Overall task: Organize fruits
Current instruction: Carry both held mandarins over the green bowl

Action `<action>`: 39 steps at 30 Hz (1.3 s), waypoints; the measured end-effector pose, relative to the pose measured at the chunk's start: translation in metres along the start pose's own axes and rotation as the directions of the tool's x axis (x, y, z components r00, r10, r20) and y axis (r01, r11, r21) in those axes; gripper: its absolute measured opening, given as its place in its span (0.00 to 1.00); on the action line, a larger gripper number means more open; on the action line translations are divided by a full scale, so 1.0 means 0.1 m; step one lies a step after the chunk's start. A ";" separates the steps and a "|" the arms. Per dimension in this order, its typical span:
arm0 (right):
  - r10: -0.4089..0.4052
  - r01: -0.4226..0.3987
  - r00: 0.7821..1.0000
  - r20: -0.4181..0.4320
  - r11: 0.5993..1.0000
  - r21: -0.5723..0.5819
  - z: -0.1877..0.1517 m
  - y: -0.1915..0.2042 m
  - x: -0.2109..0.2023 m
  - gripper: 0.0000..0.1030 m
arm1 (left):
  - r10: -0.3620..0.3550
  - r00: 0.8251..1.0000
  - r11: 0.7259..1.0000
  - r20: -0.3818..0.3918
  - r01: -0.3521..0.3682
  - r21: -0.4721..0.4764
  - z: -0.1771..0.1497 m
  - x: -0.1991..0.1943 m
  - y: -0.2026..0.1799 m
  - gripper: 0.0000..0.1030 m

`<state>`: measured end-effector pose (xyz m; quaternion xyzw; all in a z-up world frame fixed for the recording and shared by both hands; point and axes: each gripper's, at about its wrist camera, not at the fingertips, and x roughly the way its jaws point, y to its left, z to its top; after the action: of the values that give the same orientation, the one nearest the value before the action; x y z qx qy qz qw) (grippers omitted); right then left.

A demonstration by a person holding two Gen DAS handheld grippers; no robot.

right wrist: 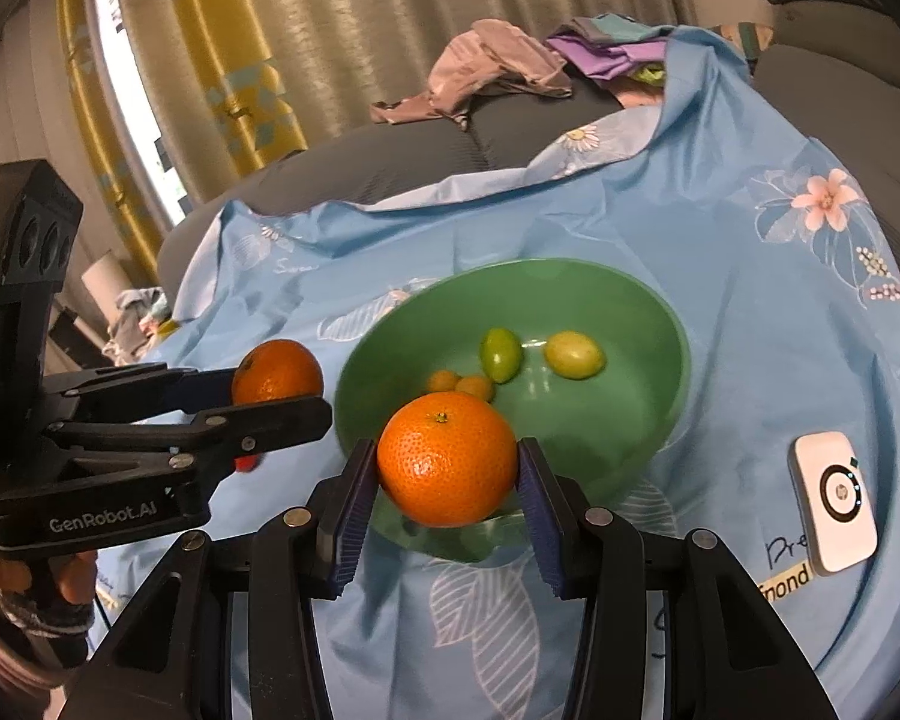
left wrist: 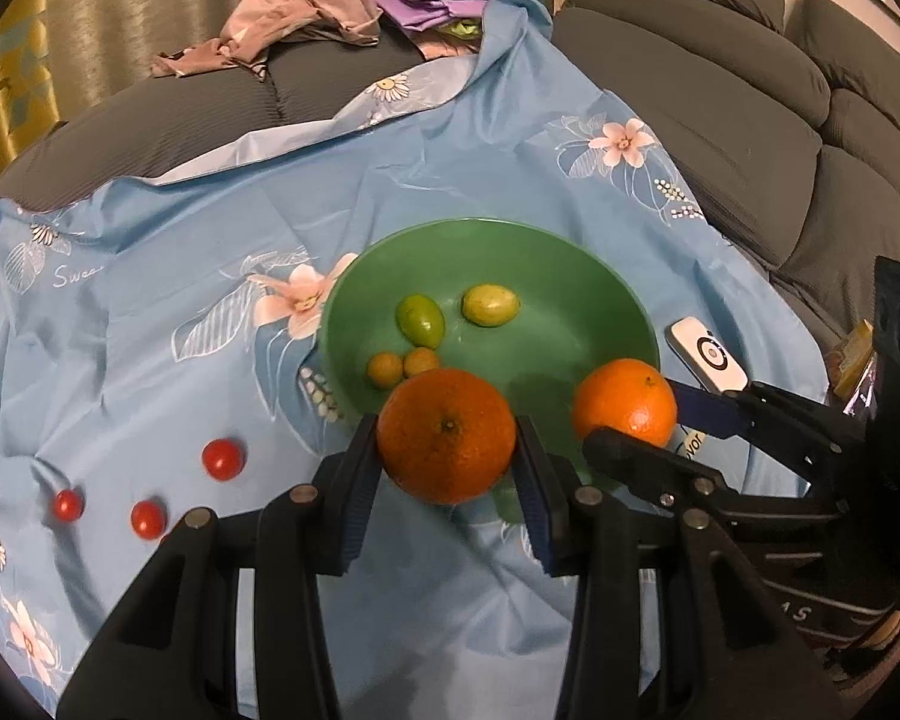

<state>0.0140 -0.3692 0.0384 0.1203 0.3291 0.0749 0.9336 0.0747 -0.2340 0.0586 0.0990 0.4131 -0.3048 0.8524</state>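
Left gripper [left wrist: 447, 462]: I clench one orange [left wrist: 447, 435].
Right gripper [right wrist: 447, 480]: I clench another orange [right wrist: 447, 459].
Bowl [left wrist: 570, 252]: at 12 o'clock; I should lower gently, clear of small fruits [left wrist: 420, 321].

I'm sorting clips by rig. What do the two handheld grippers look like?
Both are black plastic with silver rivets at the linkage joints and dark blue ribbed pads on the fingers. The left gripper has white GenRobot.AI lettering on its side and a black block with round holes behind it. The right gripper looks the same build.
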 end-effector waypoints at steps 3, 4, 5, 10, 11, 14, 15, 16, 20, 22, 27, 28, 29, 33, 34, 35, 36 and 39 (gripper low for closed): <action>-0.012 0.012 1.000 -0.003 1.000 0.007 0.00 -0.06 0.02 0.46 | 0.002 1.000 1.000 -0.013 -0.002 0.012 0.03 0.10 -0.03 0.41; -0.015 0.015 1.000 -0.002 1.000 0.009 0.00 -0.07 0.03 0.46 | 0.002 1.000 1.000 -0.014 -0.002 0.015 0.03 0.11 -0.04 0.41; -0.017 0.017 1.000 -0.002 1.000 0.011 0.00 -0.08 0.03 0.46 | 0.000 1.000 1.000 -0.017 0.000 0.016 0.03 0.14 -0.05 0.41; -0.023 0.023 1.000 -0.005 1.000 0.018 0.00 -0.13 0.06 0.47 | 0.001 1.000 1.000 -0.031 0.000 0.024 0.05 0.23 -0.08 0.41; -0.024 0.024 1.000 -0.004 1.000 0.017 0.00 -0.14 0.06 0.46 | 0.000 0.999 1.000 -0.033 0.000 0.024 0.05 0.25 -0.08 0.41; -0.027 0.027 1.000 -0.007 1.000 0.016 0.00 -0.14 0.07 0.47 | 0.001 0.999 1.000 -0.043 0.000 0.024 0.06 0.30 -0.08 0.41; -0.028 0.028 1.000 -0.008 0.999 0.016 0.00 -0.15 0.08 0.47 | 0.003 0.999 1.000 -0.046 -0.002 0.026 0.06 0.32 -0.09 0.41; -0.028 0.028 1.000 -0.009 0.999 0.016 0.01 -0.15 0.08 0.47 | 0.003 0.999 1.000 -0.048 -0.002 0.027 0.06 0.33 -0.09 0.41; -0.033 0.033 0.999 -0.013 0.999 0.015 0.01 -0.16 0.10 0.47 | 0.002 0.999 1.000 -0.055 -0.001 0.027 0.05 0.37 -0.08 0.41; -0.033 0.033 0.999 -0.014 0.999 0.017 0.01 -0.17 0.10 0.47 | 0.001 0.998 1.000 -0.058 0.000 0.027 0.05 0.38 -0.08 0.41; -0.035 0.036 0.999 -0.014 0.999 0.013 0.01 -0.17 0.10 0.46 | 0.005 0.998 1.000 -0.068 -0.003 0.026 0.06 0.43 -0.08 0.41; -0.036 0.036 0.999 -0.014 0.999 0.013 0.01 -0.18 0.10 0.47 | 0.006 0.998 1.000 -0.069 -0.004 0.027 0.06 0.43 -0.08 0.41; -0.036 0.036 0.999 -0.014 0.999 0.012 0.01 -0.18 0.11 0.47 | 0.007 0.998 1.000 -0.070 -0.005 0.026 0.06 0.44 -0.08 0.41; -0.035 0.035 0.999 -0.014 0.999 0.014 0.02 -0.16 0.11 0.47 | 0.010 0.997 1.000 -0.075 -0.008 0.025 0.06 0.46 -0.06 0.42; -0.036 0.036 0.999 -0.014 0.999 0.014 0.02 -0.17 0.11 0.47 | 0.010 0.997 1.000 -0.076 -0.008 0.024 0.06 0.46 -0.05 0.42; -0.036 0.036 0.999 -0.015 0.999 0.014 0.02 -0.16 0.12 0.47 | 0.011 0.997 1.000 -0.078 -0.009 0.021 0.05 0.47 -0.05 0.42; -0.038 0.038 0.999 -0.016 0.999 0.014 0.02 -0.17 0.12 0.47 | 0.011 0.997 1.000 -0.079 -0.010 0.018 0.05 0.47 -0.05 0.42; -0.045 0.045 0.999 -0.019 0.999 0.012 0.02 -0.18 0.12 0.47 | 0.010 0.997 1.000 -0.078 -0.009 0.014 0.05 0.48 -0.04 0.42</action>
<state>0.0256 -0.3843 0.0271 0.1181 0.3410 0.0529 0.9311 0.0978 -0.2605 0.0260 0.1184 0.4436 -0.2993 0.8364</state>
